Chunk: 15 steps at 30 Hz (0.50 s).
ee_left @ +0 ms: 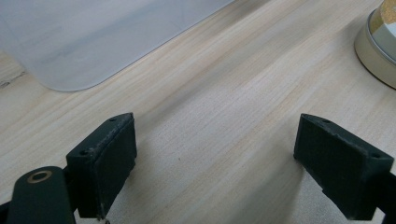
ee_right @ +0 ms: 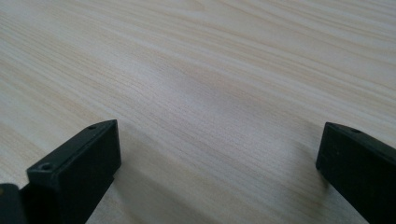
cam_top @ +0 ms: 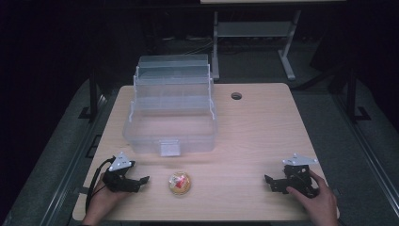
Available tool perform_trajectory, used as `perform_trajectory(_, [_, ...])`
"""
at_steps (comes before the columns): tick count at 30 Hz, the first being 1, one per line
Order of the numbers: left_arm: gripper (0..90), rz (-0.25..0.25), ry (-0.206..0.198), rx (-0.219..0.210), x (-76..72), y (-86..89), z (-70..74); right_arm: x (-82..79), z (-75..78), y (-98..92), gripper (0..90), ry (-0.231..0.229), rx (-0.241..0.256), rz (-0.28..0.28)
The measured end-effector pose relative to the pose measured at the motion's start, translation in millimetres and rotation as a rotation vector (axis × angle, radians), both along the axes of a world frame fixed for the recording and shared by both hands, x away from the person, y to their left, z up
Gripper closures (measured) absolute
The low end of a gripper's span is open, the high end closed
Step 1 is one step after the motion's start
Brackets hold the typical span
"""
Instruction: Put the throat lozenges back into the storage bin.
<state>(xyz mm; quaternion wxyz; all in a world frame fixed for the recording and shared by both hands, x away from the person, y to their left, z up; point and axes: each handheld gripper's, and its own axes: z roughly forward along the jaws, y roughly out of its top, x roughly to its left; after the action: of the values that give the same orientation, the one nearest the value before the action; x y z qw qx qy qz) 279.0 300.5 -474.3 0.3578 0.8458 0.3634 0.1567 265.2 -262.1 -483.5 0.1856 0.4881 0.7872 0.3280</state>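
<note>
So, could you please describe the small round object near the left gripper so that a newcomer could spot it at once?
Start from the large clear plastic tiered box, standing open on the light wooden table. Just in front of its latch, toward the person, sits a small round yellowish dome-shaped container with red and white contents. It lies right beside the open left gripper, far from the right gripper, and is the one colourful item.

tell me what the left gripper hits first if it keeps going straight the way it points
Probably the small round domed container. In the high view the open left gripper points right along the table toward it. Its own view puts the container off at the right edge, so it might only graze it.
</note>
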Motion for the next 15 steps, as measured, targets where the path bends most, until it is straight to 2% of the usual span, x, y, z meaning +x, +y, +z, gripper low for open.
perform_trajectory(9, [13.0,-0.018,0.004,0.002,0.4,1.9,0.6,0.1,0.0,0.0,0.0,0.000,0.000,0.000])
perform_trajectory(15, [13.1,-0.027,0.022,0.023,-1.2,2.1,4.0,0.1,0.0,0.0,0.0,0.000,0.000,0.000])
